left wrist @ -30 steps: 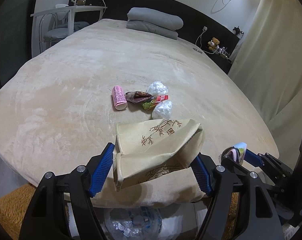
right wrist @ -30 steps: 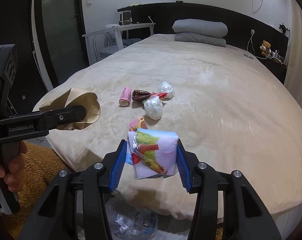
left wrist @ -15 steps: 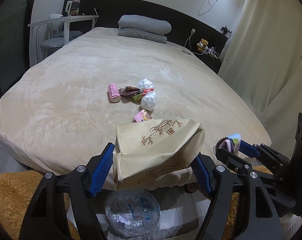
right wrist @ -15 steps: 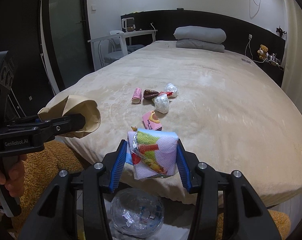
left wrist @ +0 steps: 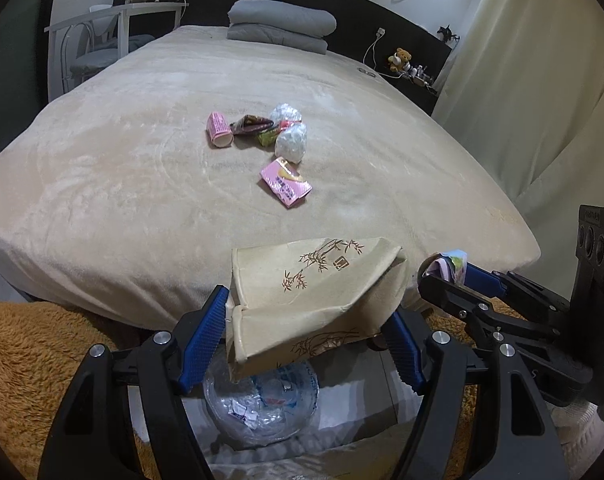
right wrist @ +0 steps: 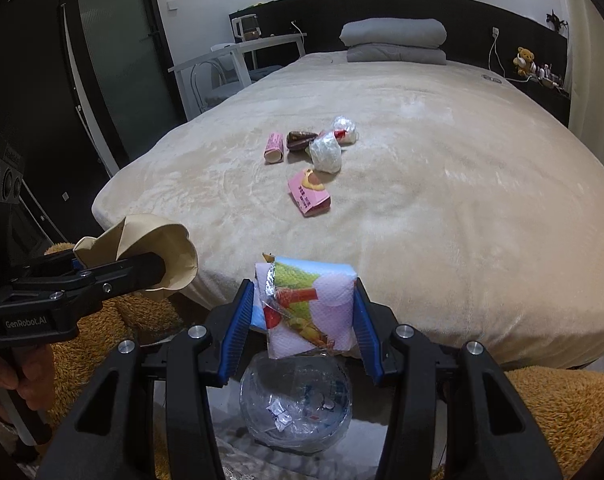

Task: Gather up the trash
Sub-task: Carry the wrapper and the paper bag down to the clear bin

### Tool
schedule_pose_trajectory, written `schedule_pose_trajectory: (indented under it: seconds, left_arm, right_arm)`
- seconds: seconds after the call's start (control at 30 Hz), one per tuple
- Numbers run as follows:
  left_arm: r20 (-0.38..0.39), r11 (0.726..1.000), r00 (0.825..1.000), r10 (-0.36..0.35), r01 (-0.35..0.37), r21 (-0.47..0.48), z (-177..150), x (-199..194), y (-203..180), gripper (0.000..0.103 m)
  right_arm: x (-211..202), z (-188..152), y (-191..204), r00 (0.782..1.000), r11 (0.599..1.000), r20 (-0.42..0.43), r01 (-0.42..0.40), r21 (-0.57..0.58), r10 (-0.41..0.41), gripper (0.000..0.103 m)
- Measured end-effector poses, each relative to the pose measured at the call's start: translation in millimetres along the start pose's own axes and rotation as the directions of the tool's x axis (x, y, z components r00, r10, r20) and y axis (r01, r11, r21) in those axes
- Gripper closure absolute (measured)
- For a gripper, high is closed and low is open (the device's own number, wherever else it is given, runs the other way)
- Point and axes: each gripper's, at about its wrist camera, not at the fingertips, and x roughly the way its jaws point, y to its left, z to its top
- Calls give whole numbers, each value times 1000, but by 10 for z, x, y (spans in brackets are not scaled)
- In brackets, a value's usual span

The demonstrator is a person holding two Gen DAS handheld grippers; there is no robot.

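Note:
My left gripper (left wrist: 308,330) is shut on a beige paper bag with bamboo print (left wrist: 314,300), held past the foot of the bed above a plastic-lined trash bin (left wrist: 262,404). My right gripper (right wrist: 300,318) is shut on a colourful snack wrapper (right wrist: 308,306), over the same bin (right wrist: 296,404). On the bed lie a pink box (left wrist: 286,182), a pink cup (left wrist: 219,130), a brown wrapper (left wrist: 250,125), a green-red wrapper (left wrist: 272,134) and two crumpled clear plastic balls (left wrist: 291,144). The left gripper and its bag (right wrist: 142,256) show at the left of the right wrist view.
The beige bed (left wrist: 142,168) fills the middle, with grey folded bedding (left wrist: 280,26) at the headboard. An orange shaggy rug (left wrist: 30,360) covers the floor by the bin. A white desk and chair (left wrist: 102,40) stand at the left, a curtain (left wrist: 542,80) at the right.
Both grippers have drawn back from the bed and lowered with their loads. The bin now shows more fully below them, and the pink box has come into view on the bed.

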Motion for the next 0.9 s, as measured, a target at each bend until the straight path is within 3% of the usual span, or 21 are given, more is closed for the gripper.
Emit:
schedule_pose_trajectory:
  seconds: [0.27,0.47,0.9]
  left_arm:
    - [-129,998,991,-24,16,-57,-248,467,171,31]
    - [-231,993,971,-57,32,-111,-423,815,267,31]
    - [-425,970,897,-124,20,-241,-715,1499,582,31]
  right_arm:
    - [464,-216,-139,991,997,-126,-35,73,44,55]
    - [777,-343,-296,970,984,-225,-51,171,89,55]
    - [1406,-718,-582,871,922,-450,-9,387,197,55]
